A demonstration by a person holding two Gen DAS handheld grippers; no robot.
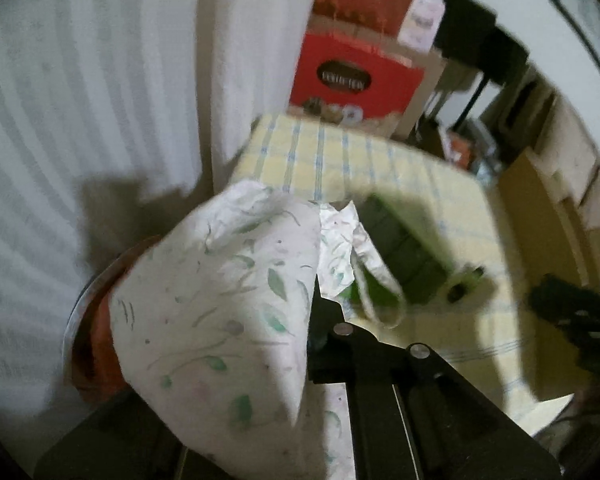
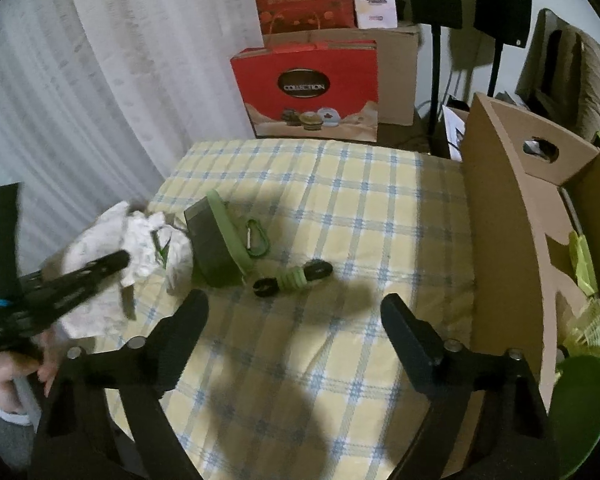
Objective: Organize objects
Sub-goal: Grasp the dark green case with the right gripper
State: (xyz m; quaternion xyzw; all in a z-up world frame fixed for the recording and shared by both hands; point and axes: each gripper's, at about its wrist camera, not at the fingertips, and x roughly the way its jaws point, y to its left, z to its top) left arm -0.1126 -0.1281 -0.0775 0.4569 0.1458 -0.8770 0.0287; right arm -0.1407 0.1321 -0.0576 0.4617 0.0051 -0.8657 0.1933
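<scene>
My left gripper [image 1: 315, 294] is shut on a white cloth bag with a green leaf print [image 1: 220, 300], which hangs over the table's left edge and hides one finger. In the right wrist view the same bag [image 2: 148, 248] lies crumpled under the left gripper [image 2: 120, 259]. Beside it lie a grey-and-green pouch [image 2: 216, 240], a green carabiner [image 2: 256, 240] and a coiled green cord with black ends [image 2: 294, 278]. My right gripper [image 2: 296, 304] stands open above the checked tablecloth [image 2: 340, 208], just in front of the cord, with nothing between its fingers.
A tall cardboard box [image 2: 500, 220] stands along the table's right side, with a green bowl [image 2: 580, 400] by it. A red gift bag [image 2: 308, 88] stands behind the table. A white curtain [image 2: 80, 100] hangs at the left. An orange round thing [image 1: 100, 340] shows under the bag.
</scene>
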